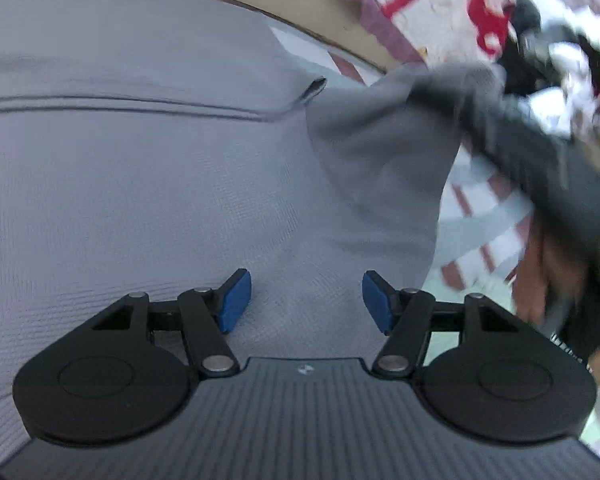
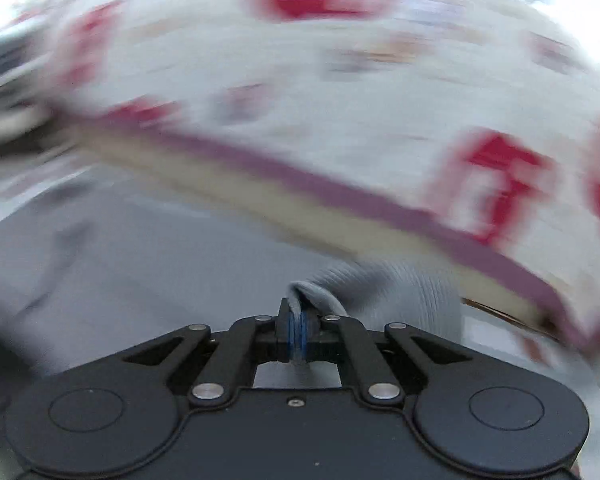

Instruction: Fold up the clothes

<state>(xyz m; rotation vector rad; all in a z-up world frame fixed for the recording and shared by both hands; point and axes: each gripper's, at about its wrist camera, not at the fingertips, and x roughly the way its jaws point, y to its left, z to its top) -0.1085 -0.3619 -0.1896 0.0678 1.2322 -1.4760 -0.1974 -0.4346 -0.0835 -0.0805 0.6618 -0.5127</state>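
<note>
Grey garment is spread flat over most of the bed, running up to the far edge where the tan/purple border of the printed sheet shows.

Right gripper: pads clamped on a ribbed grey edge, probably a cuff or hem, too blurred to say which. From the left wrist view that corner is lifted off the surface as a hanging flap at the right side of the garment. Heavy motion blur on the right view, so it's mid-swing.

Left gripper: claws wide apart, nothing between them, hovering low over the flat body of the cloth, near edge.

Read: a fold-over in progress, with the right carrying a corner across.

To do it well:
- keep the pinch deep; only a thin bit of fabric sits between the pads, and a fast swing could pull it out
- carry the flap low and taut so it lays down without a trapped bubble
- the left could press the body flat near the intended crease, so the layer underneath doesn't drag
- line up the carried edge with the opposite edge before letting go

Striped cloth under the garment at the right: avoid snagging it.
</note>
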